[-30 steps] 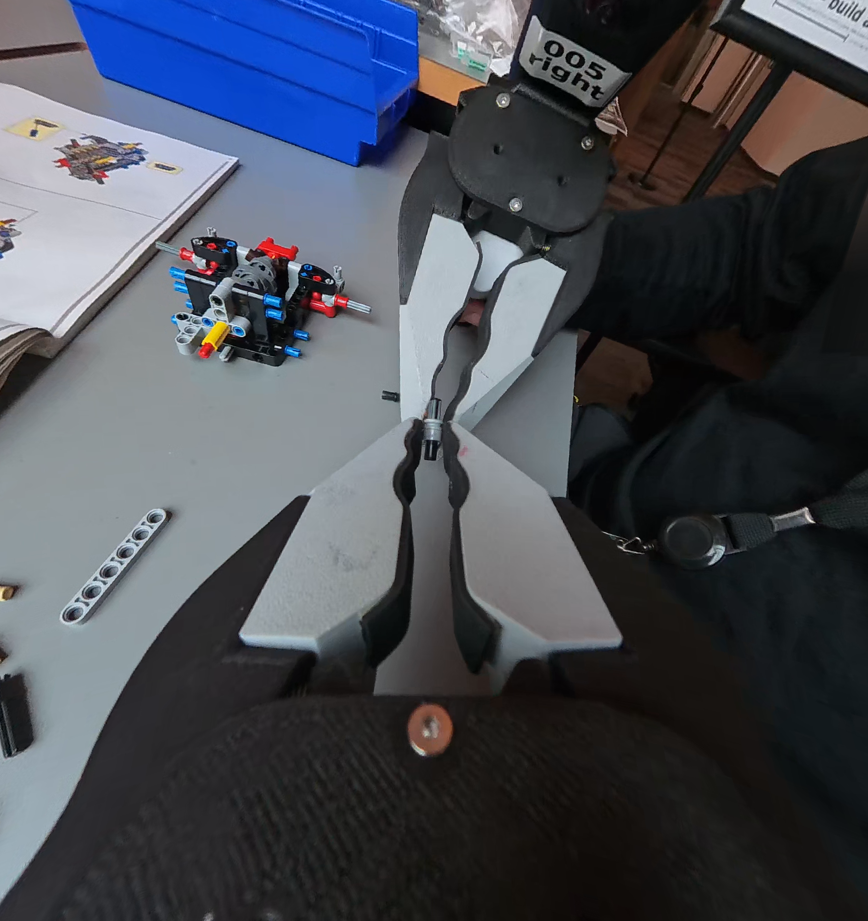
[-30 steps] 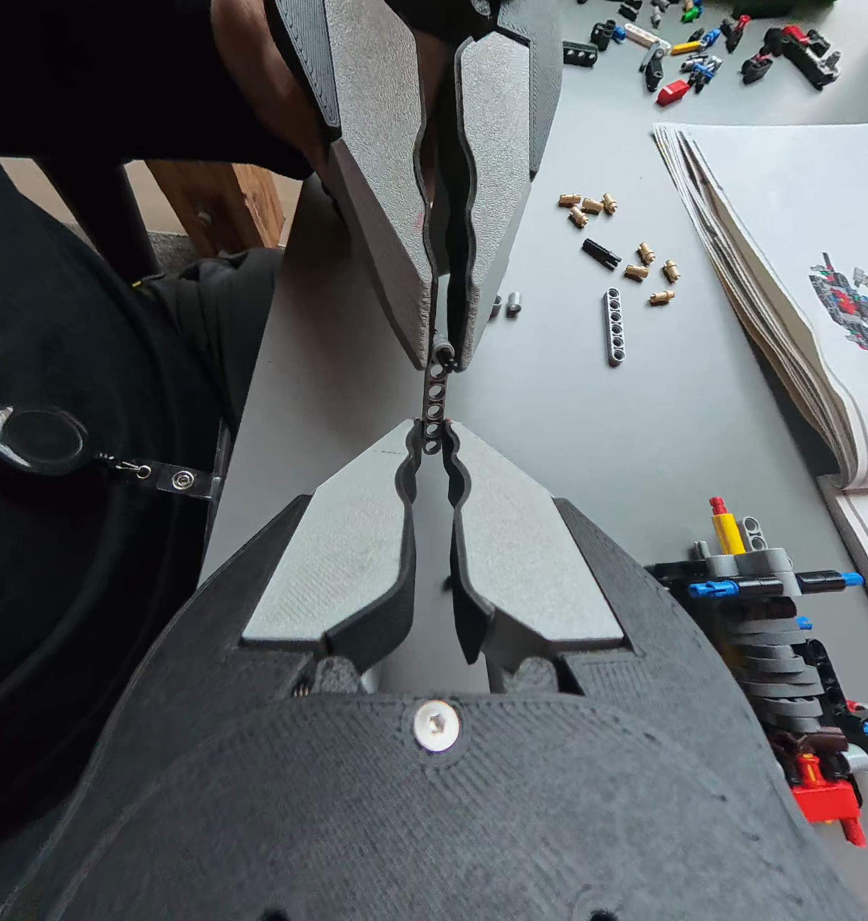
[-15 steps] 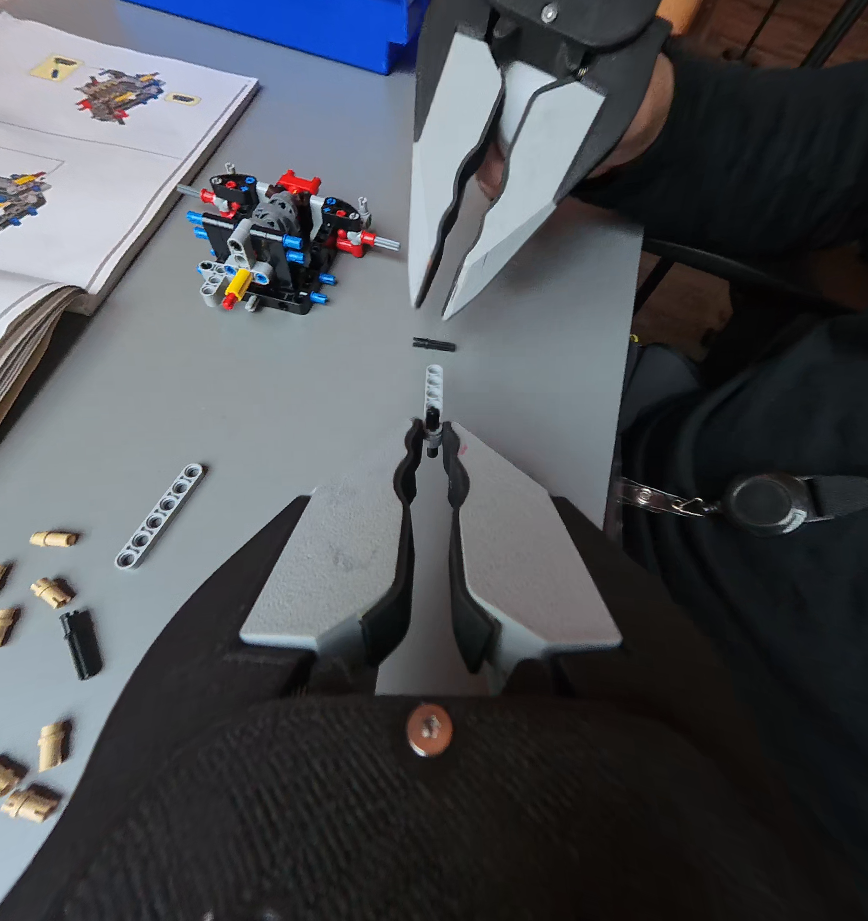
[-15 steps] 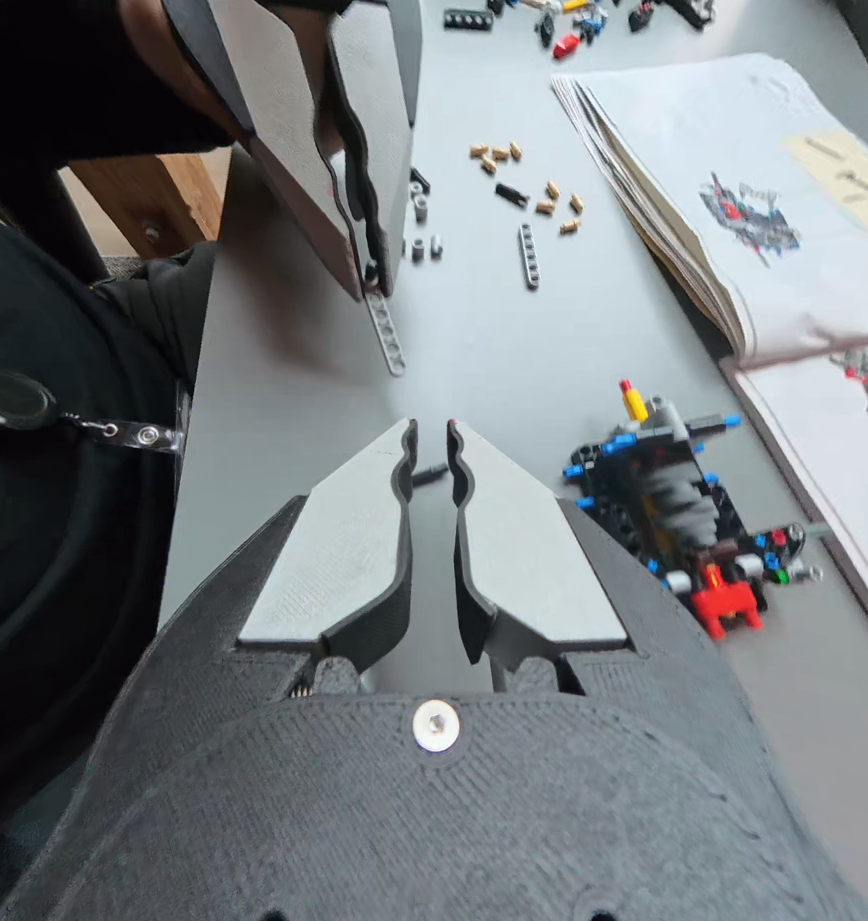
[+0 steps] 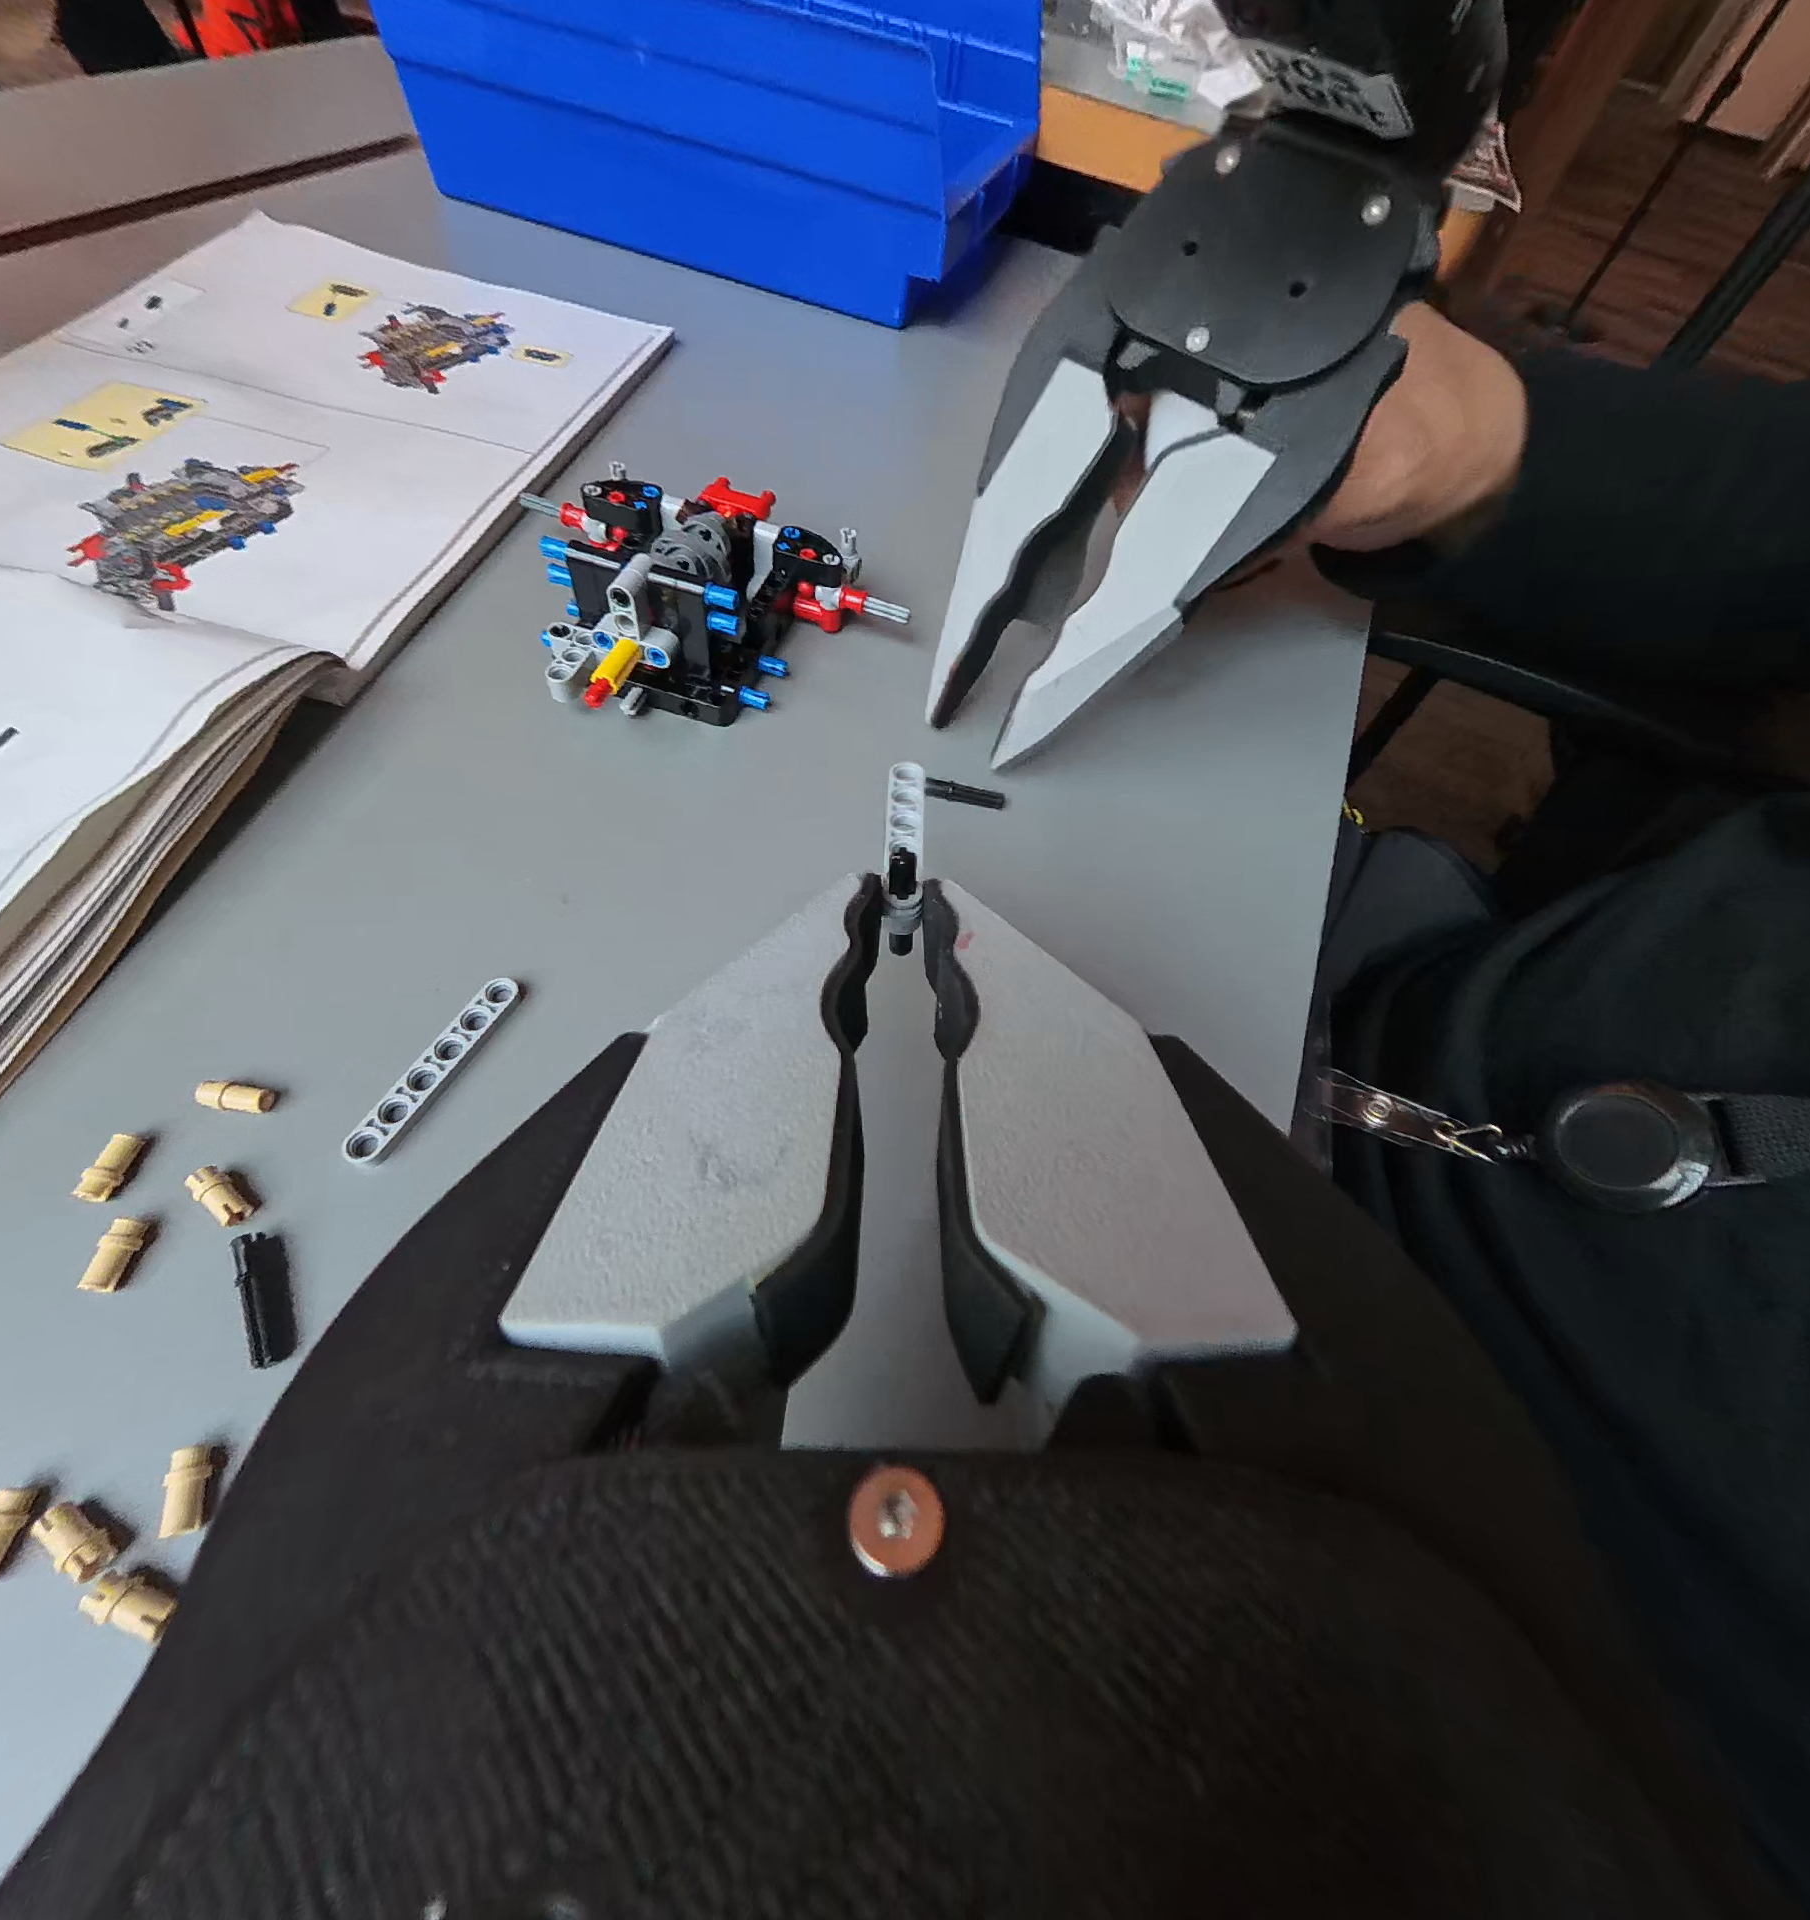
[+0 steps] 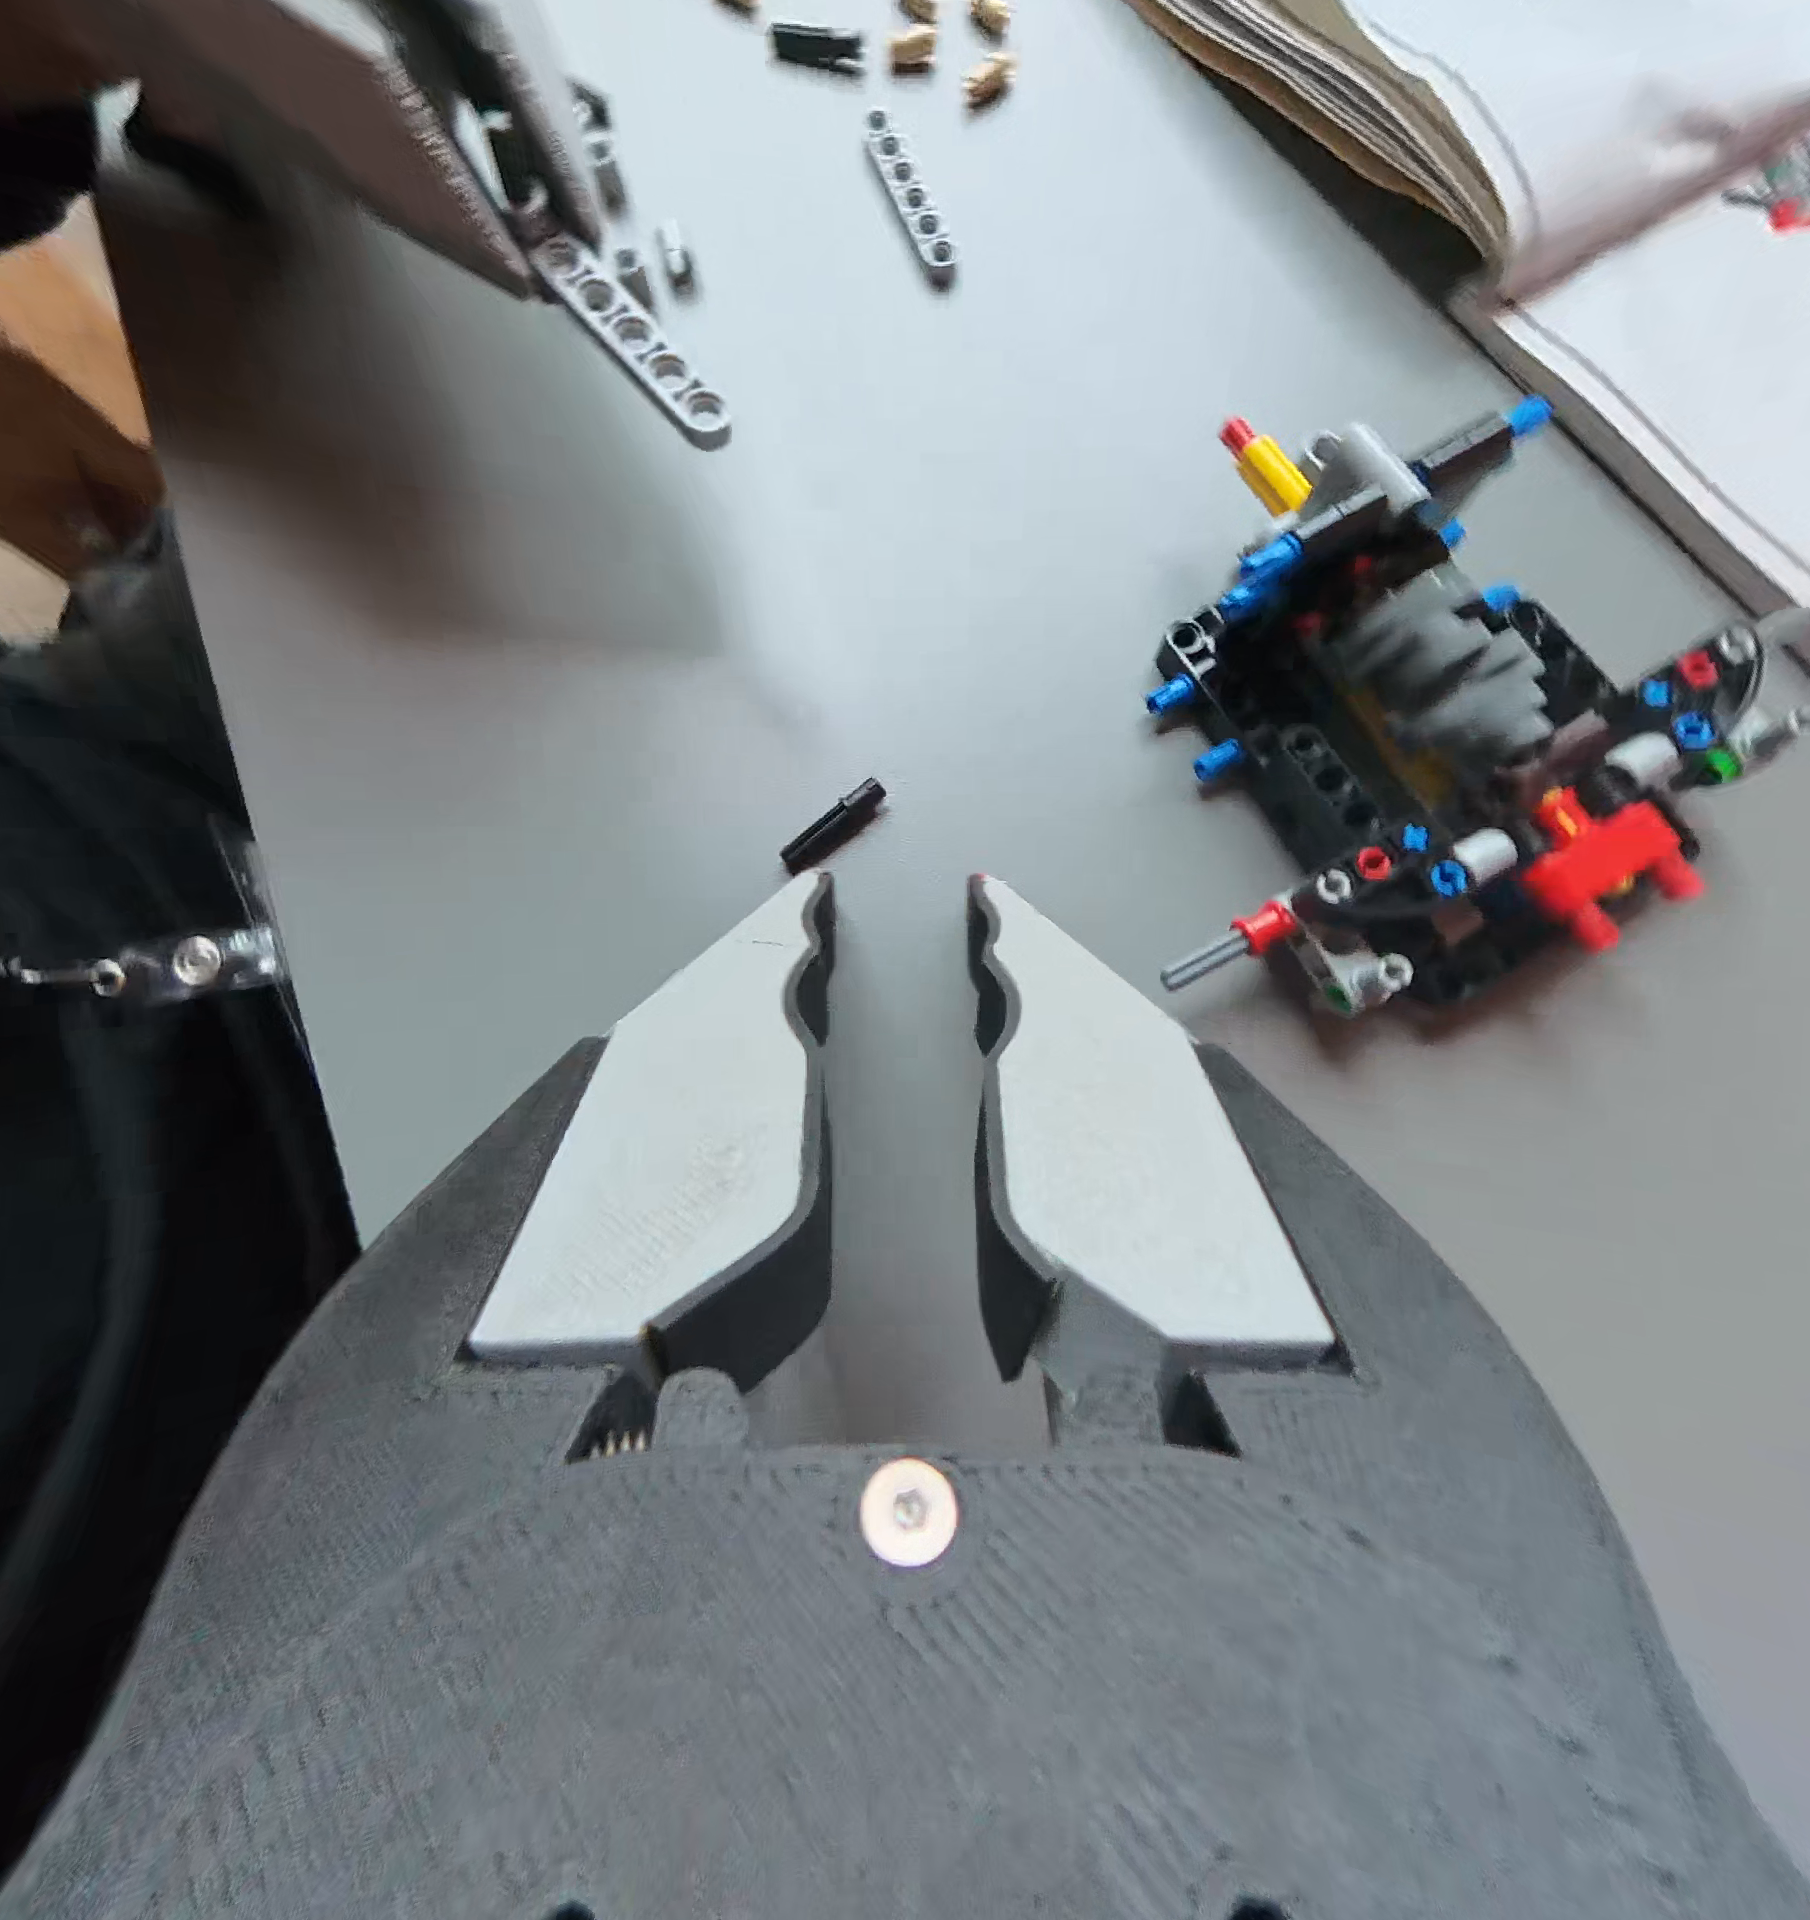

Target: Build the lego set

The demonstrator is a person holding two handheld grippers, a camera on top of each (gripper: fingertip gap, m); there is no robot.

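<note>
My left gripper (image 5: 899, 902) is shut on one end of a light grey beam (image 5: 905, 810) that has a black pin through it. The beam sticks out forward, low over the grey table (image 5: 527, 852). It also shows in the right wrist view (image 6: 636, 332). My right gripper (image 6: 899, 883) is open and empty, with its tips just behind a loose black pin (image 6: 833, 824) that lies on the table. In the left wrist view the right gripper (image 5: 968, 743) hovers just beyond the beam's far end. The partly built model (image 5: 693, 592) stands to the left of it.
A second grey beam (image 5: 433, 1070), several tan pins (image 5: 116, 1252) and a black connector (image 5: 262, 1299) lie at the left. An open instruction booklet (image 5: 257, 468) and a blue bin (image 5: 724, 135) are at the back. The table edge (image 5: 1332, 935) runs close on the right, by a person's dark clothing. The tips of one gripper are about 11 cm away from the tips of the other. It is some 12 cm from my left tips to the black connector (image 5: 262, 1299). My right wrist view (image 6: 820, 48) looks at it from another angle.
My right gripper has let go of the grey beam, opened and drawn back to the loose black pin. My left gripper still holds the beam and has pulled away from the right one.
</note>
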